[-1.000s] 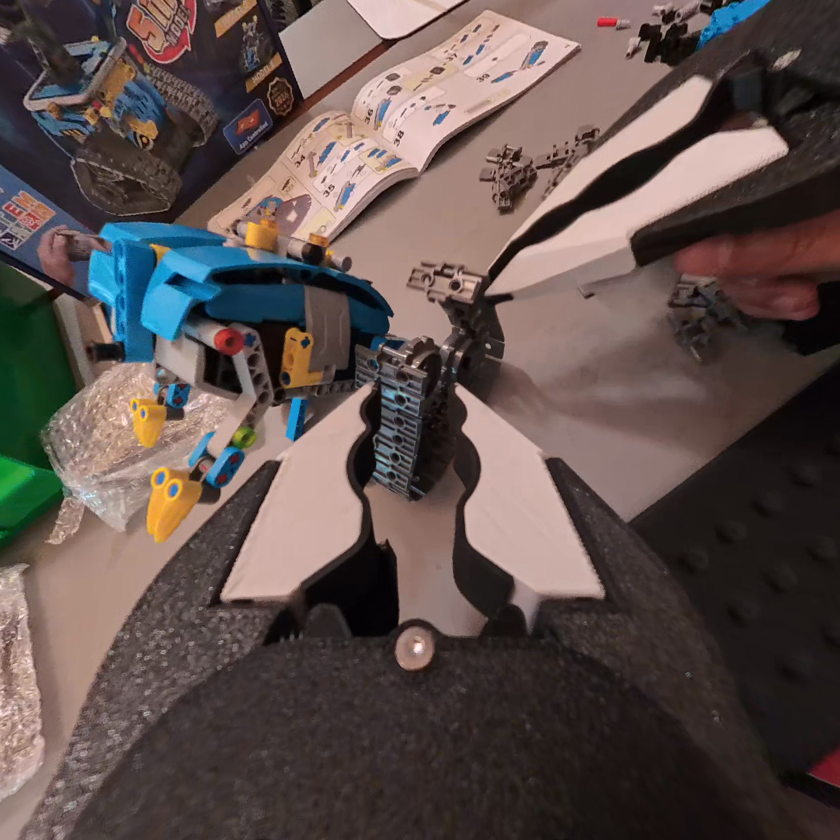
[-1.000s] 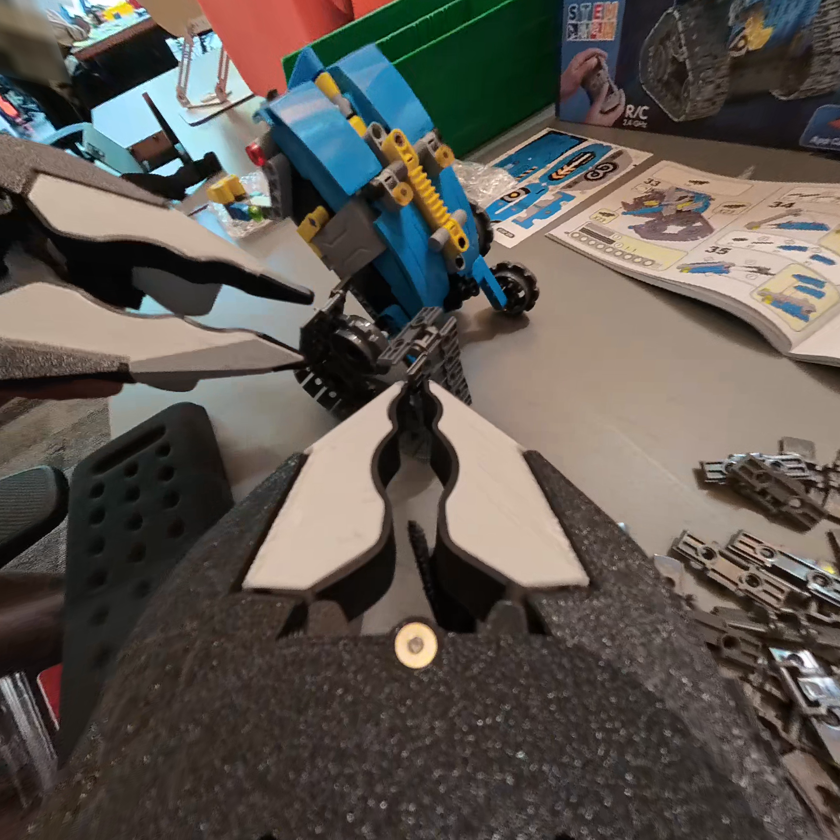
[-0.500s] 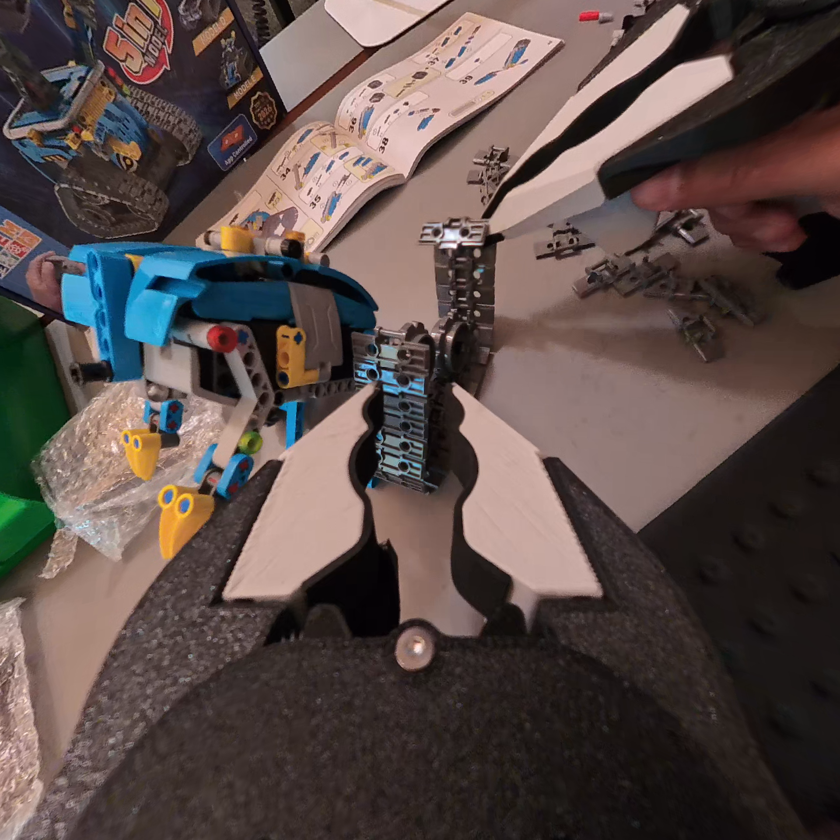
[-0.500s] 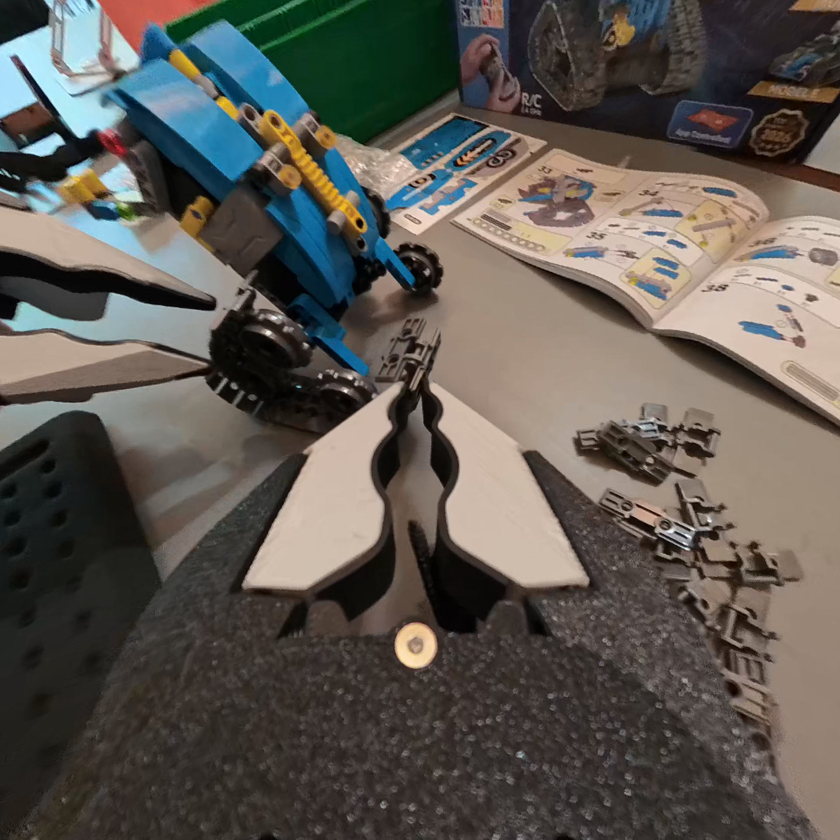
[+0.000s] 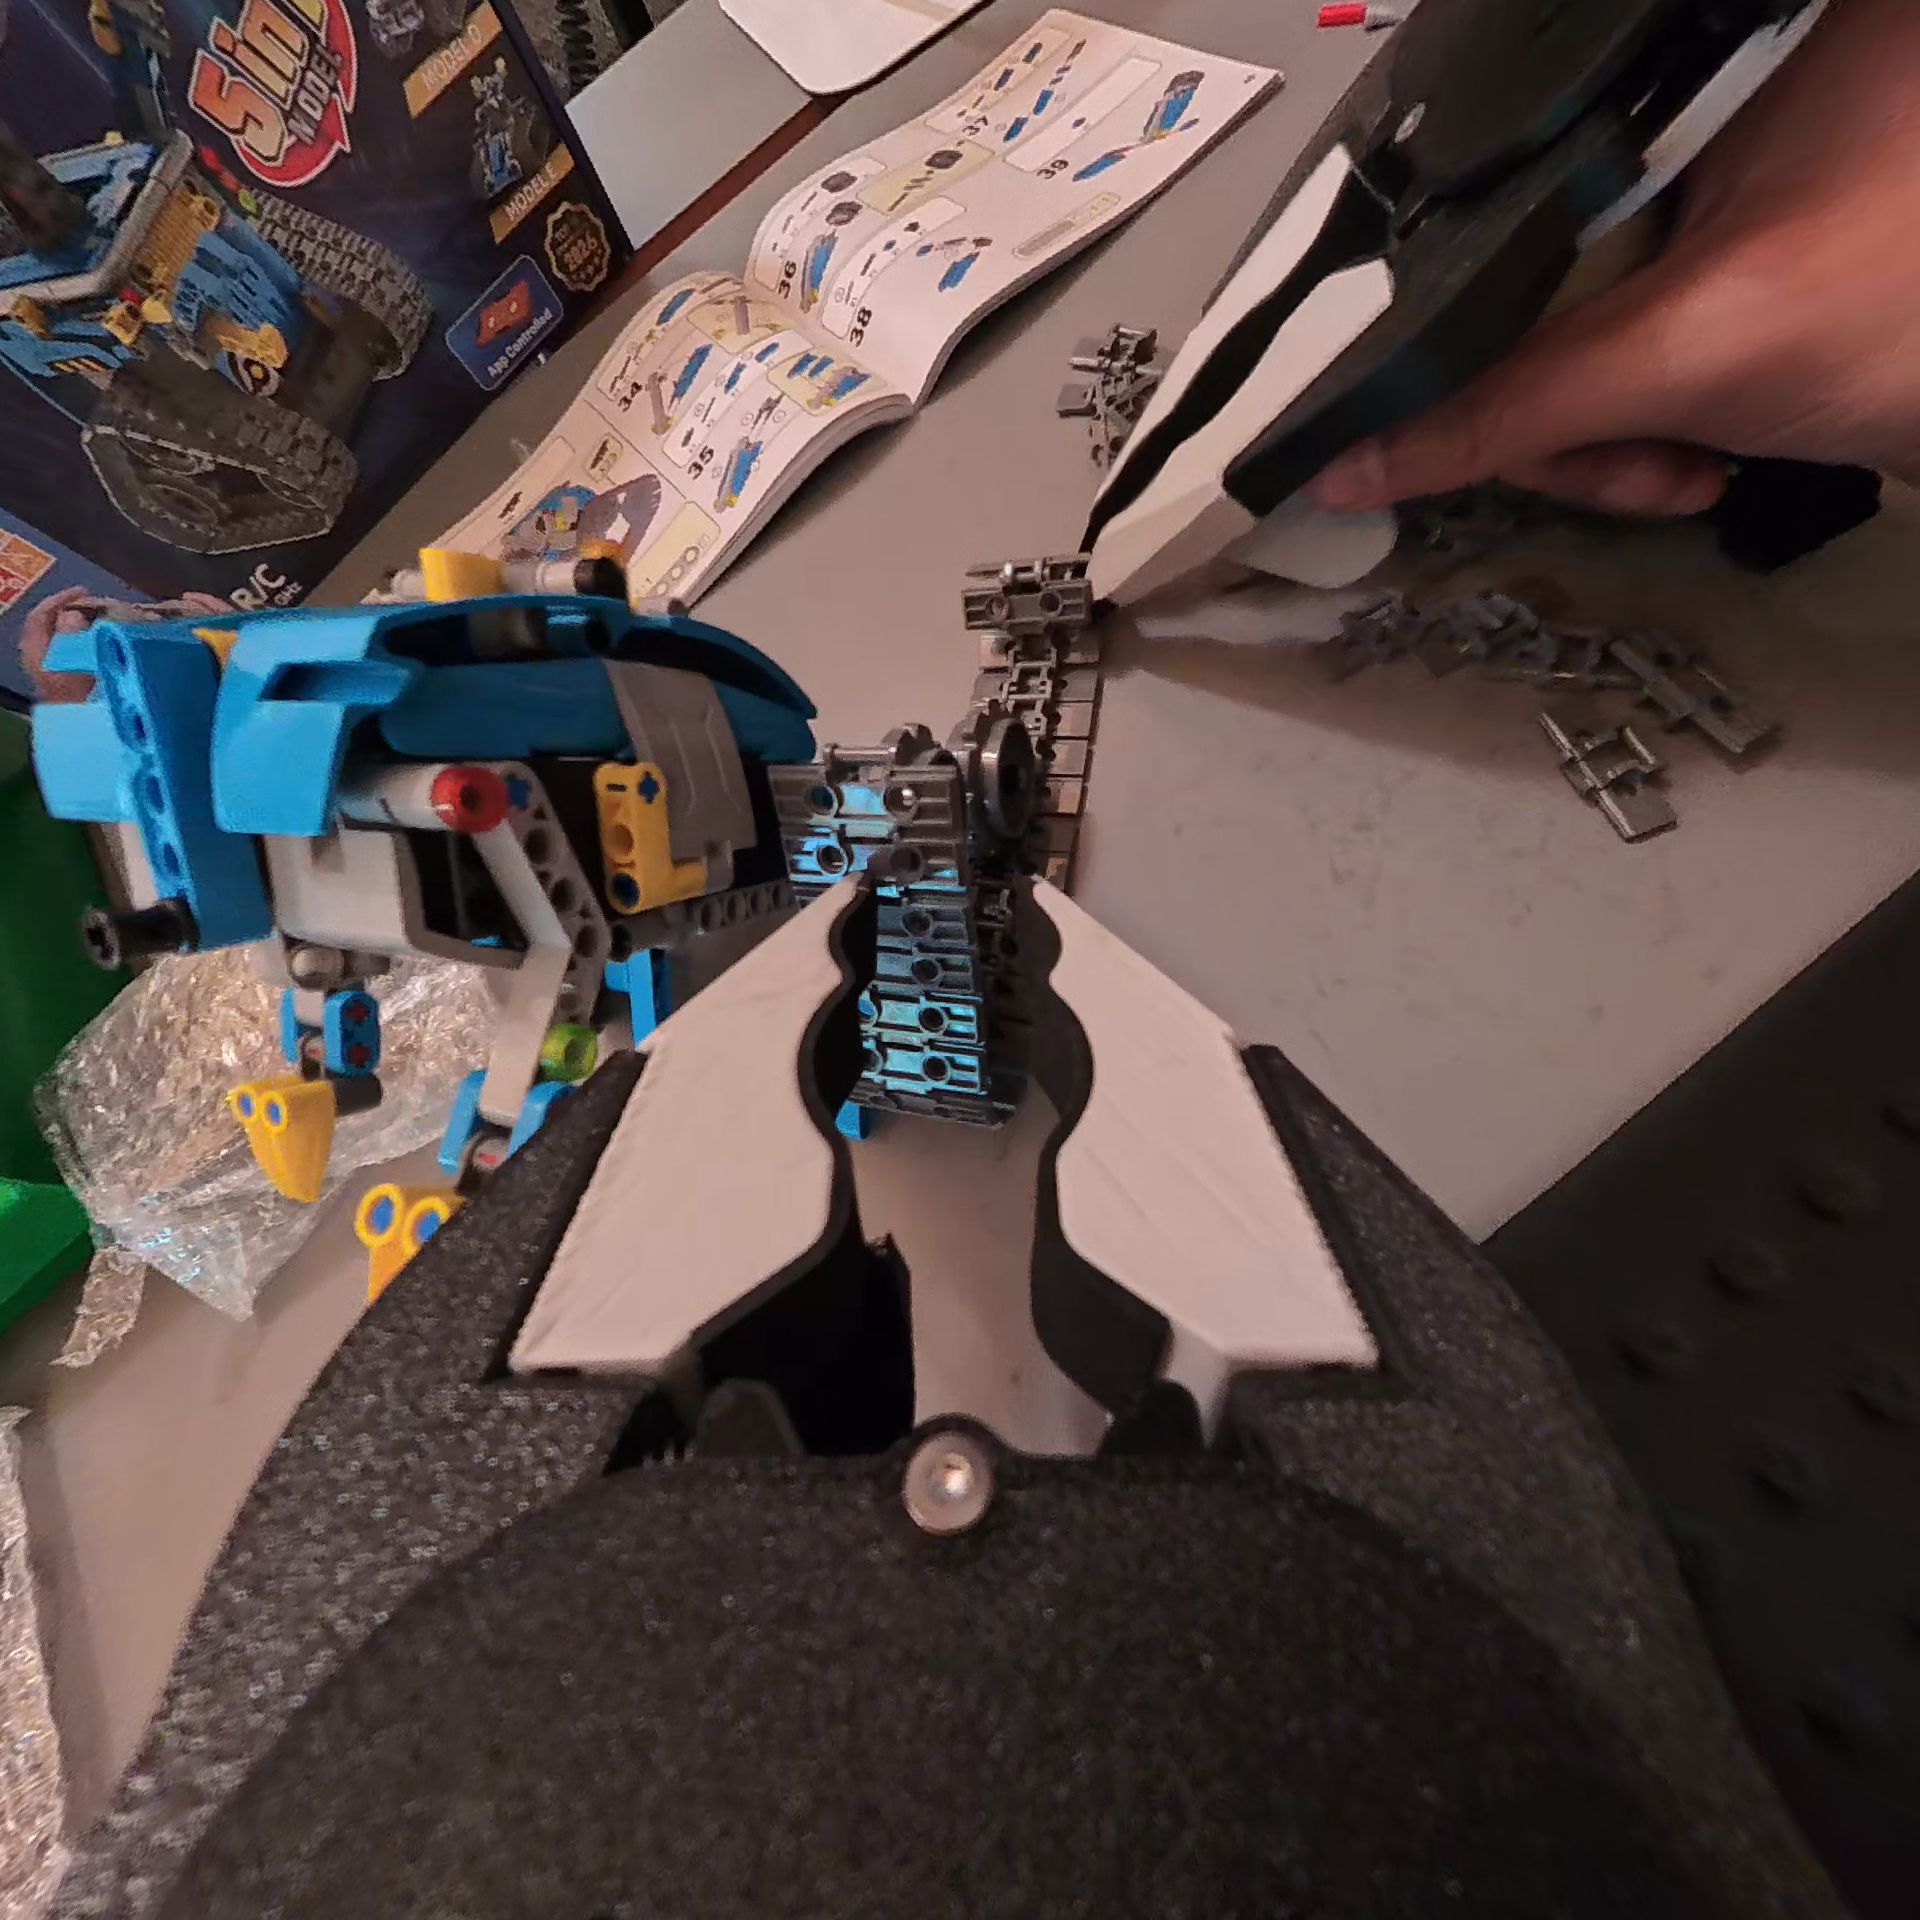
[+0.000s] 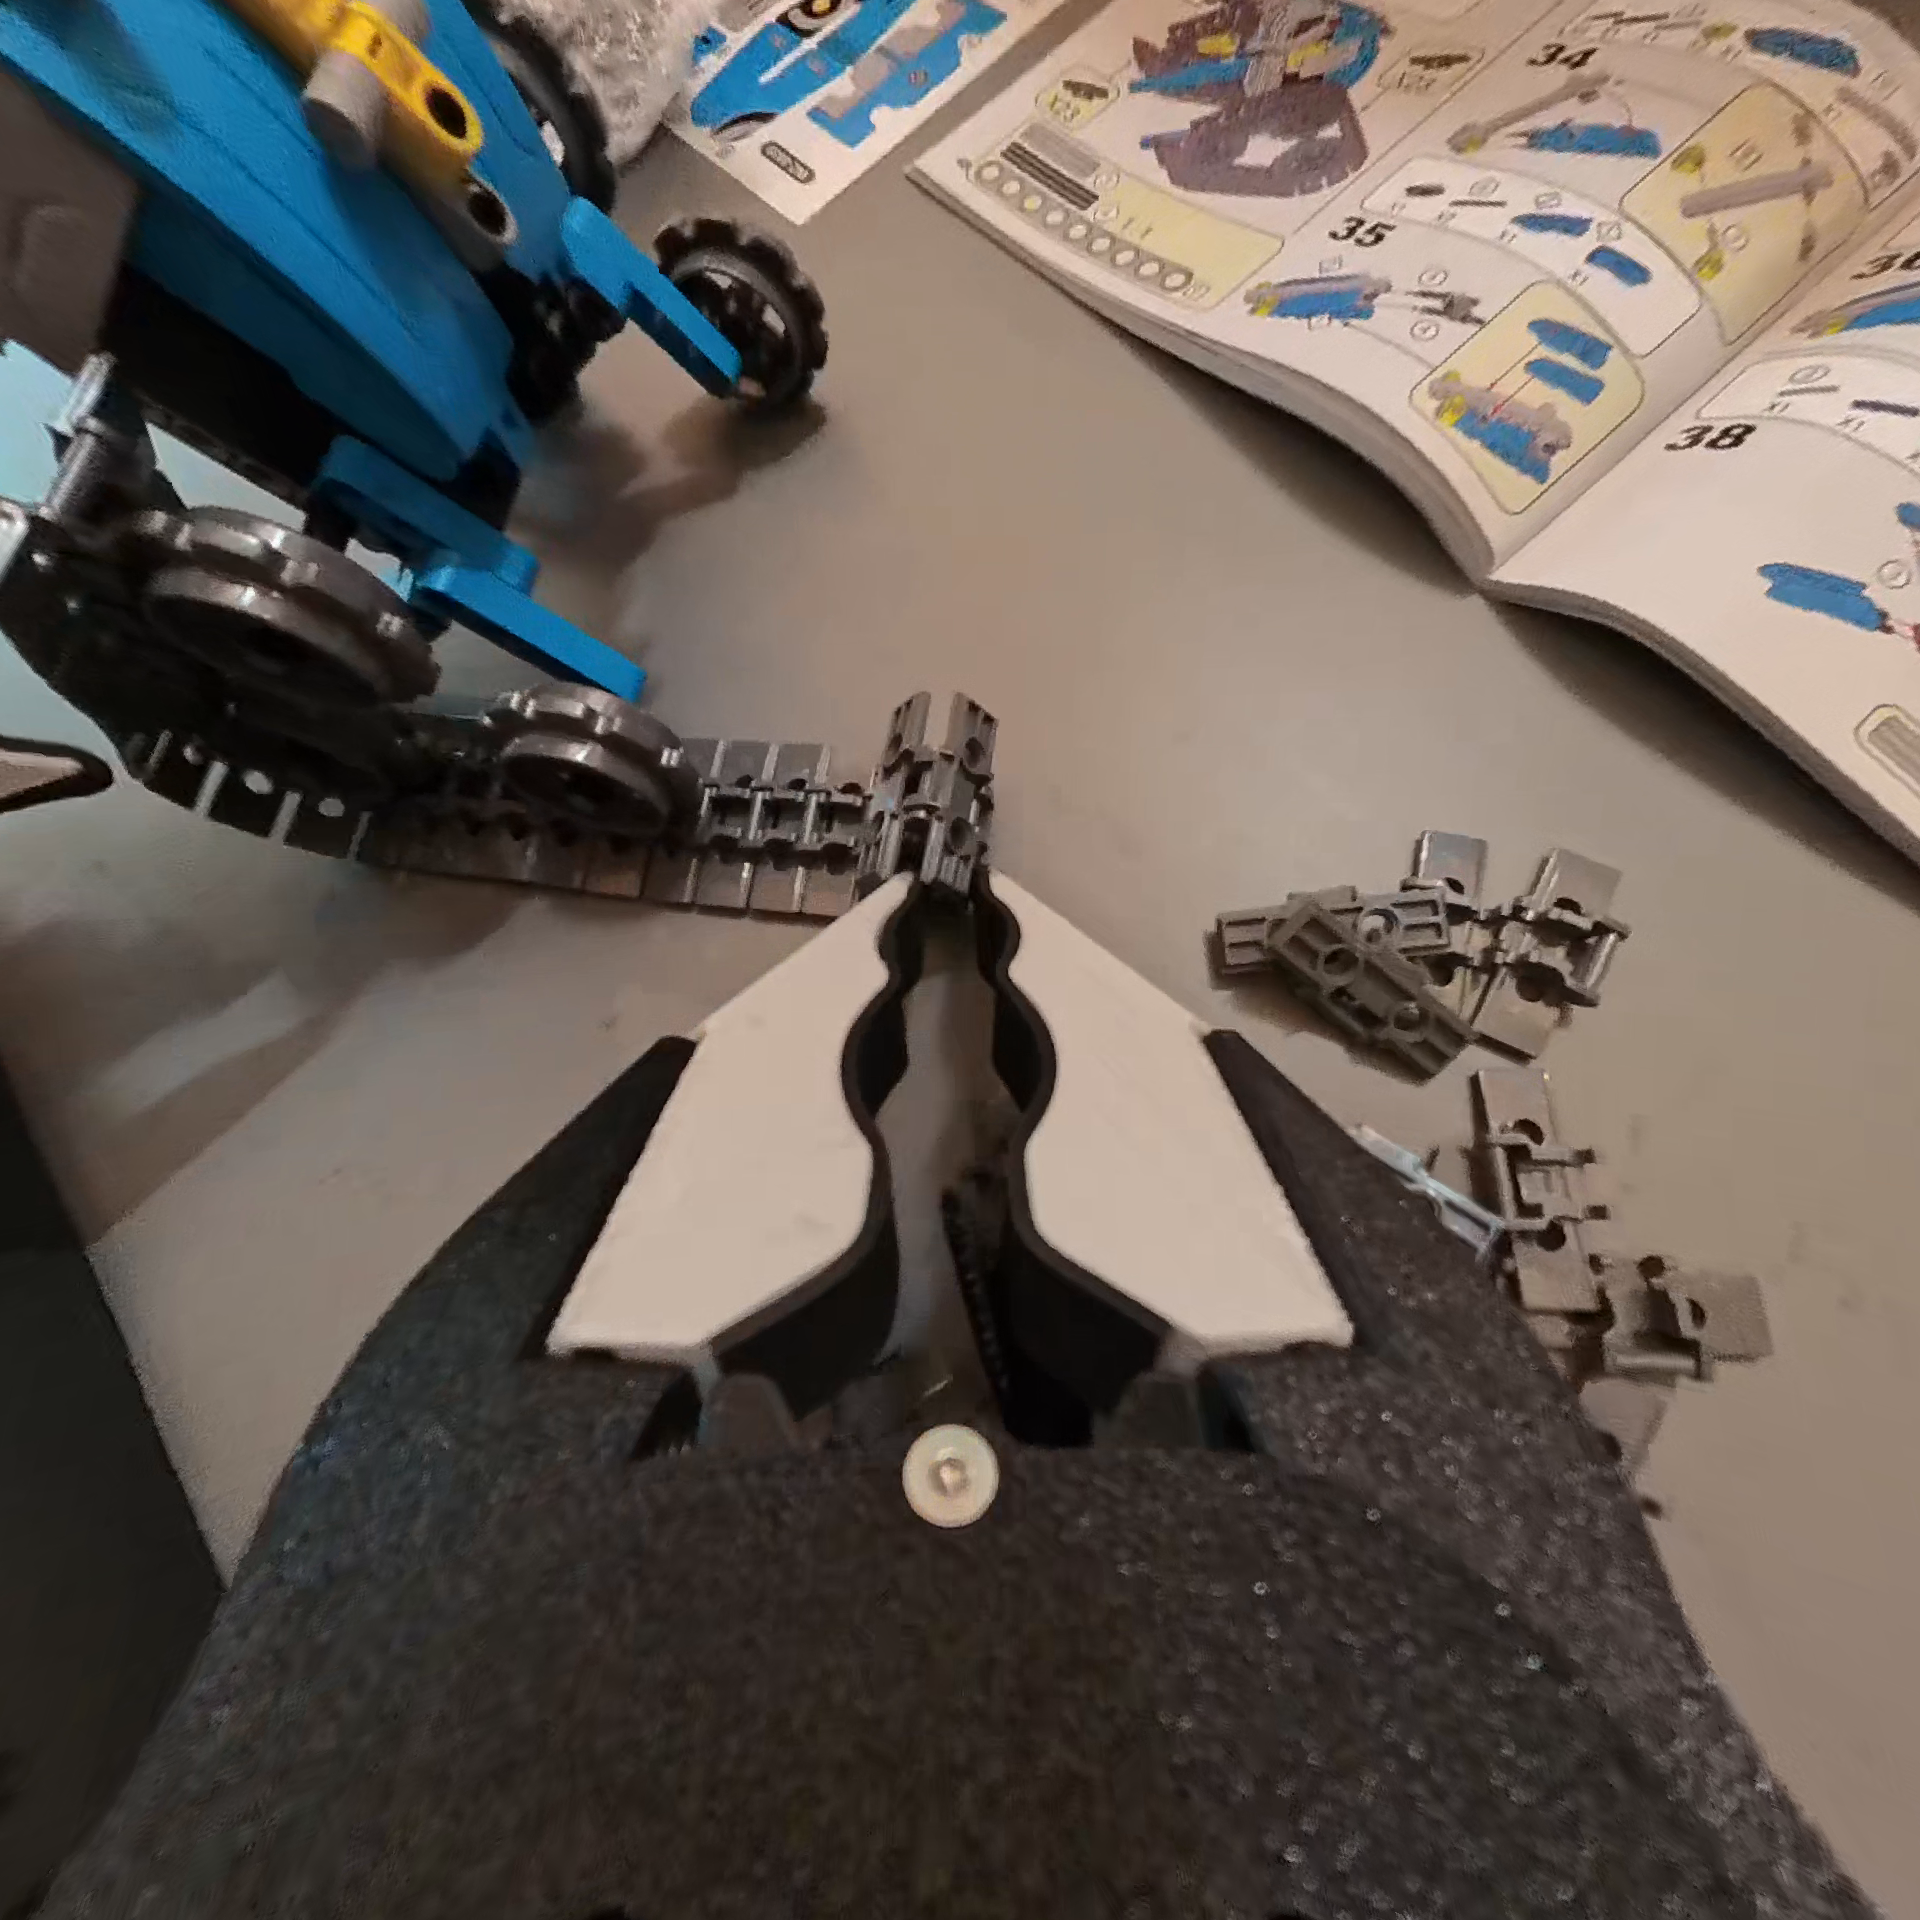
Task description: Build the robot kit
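The grey track chain point(image 6: 769, 821) lies flat on the tabletop point(image 6: 1091, 582), running right from the blue model point(image 6: 312, 260). My right gripper point(image 6: 943, 891) pinches its end link; my left gripper point(image 5: 940, 894) clamps the wrapped section. I'd keep both grips firm, tension gentle.

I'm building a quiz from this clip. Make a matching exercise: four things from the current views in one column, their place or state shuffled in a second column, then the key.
Things
1. left gripper
2. right gripper
3. instruction booklet
4. loose grey track links

Places or states
A. lying open on the table
B. pinching the free end of the track strip
C. scattered on the table beside the right gripper
D. shut on the track section wrapped round the blue model's wheel

Pairs: 1-D, 2-B, 3-A, 4-C
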